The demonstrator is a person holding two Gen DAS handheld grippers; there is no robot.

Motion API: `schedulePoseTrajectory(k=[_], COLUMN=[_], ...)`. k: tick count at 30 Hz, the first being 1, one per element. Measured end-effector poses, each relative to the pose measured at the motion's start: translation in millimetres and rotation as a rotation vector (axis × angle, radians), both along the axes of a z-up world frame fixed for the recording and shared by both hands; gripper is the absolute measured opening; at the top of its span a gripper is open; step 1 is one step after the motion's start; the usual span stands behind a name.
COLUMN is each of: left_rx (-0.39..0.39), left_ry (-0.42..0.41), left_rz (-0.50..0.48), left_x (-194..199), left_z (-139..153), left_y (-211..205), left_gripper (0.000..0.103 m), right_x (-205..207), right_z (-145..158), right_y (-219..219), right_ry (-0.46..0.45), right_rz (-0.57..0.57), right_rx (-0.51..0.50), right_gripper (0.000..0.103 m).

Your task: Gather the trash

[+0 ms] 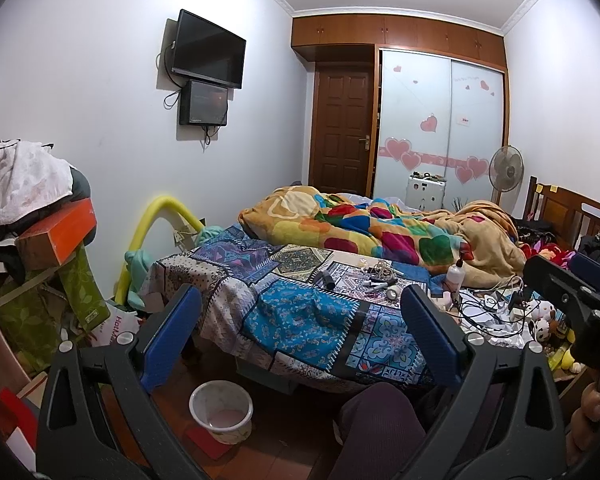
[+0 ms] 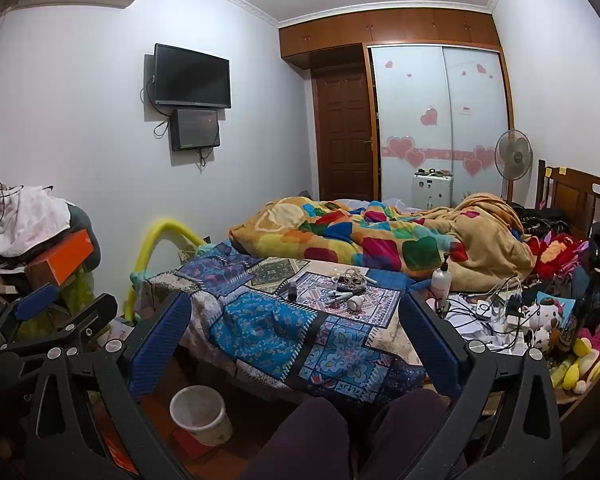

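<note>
Trash pile: small clutter of markers, cord tangle and a white roll (image 2: 350, 290) sits on the blue patchwork bedspread (image 2: 268, 328), roughly 12 o'clock from both claws, mid-bed. Same clutter in left wrist view (image 1: 376, 280). Which bits count as trash: cannot tell.

White plastic waste bin with faint floral print (image 1: 221, 411) stands upright on the red-brown floor at 7 o'clock in left view, just beside the bed's foot edge. In right view it is at 7 o'clock too (image 2: 198, 414). Looks close to empty, pale bottom visible.

Left claw (image 1: 300, 336): blue-padded fingers spread wide, released, nothing between them. Aimed over the bed corner. It also shows at 9 o'clock in right view (image 2: 56, 308), spread there too.

Right claw (image 2: 296, 344): fingers spread wide, released, nothing gripped. It also shows at 3 o'clock in left view (image 1: 572, 280).

White pump bottle (image 2: 441, 282) upright on the bed at 2 o'clock, near a mess of black and white cables (image 2: 488, 312). Rumpled multicolour heart-print blanket (image 2: 380, 236) lies behind the clutter, further up the bed. Plush toys (image 2: 548, 320) at 3 o'clock, against the wooden headboard side.

Person's dark-trousered knees (image 2: 340, 436) at 6 o'clock, below both claws.
</note>
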State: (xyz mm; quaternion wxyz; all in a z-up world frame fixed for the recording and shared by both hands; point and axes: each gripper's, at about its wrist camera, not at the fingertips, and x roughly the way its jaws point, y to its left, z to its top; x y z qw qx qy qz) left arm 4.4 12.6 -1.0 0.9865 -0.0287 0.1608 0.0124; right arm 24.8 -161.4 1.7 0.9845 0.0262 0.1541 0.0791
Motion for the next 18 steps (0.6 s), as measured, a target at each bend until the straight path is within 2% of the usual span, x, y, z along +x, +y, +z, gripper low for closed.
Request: schedulePoseTrajectory(k=[18], left_rx=[-0.001], left_ry=[-0.004], left_rz=[-0.001], left_x=[-0.5], left_z=[-1.2], left_y=[1.9], left_gripper=[0.101], right_x=[1.1], right_z=[-1.4], right_y=[7.0], right_ry=[0.008], right_rz=[0.006], right_rx=[-0.005], right_gripper=[0.103])
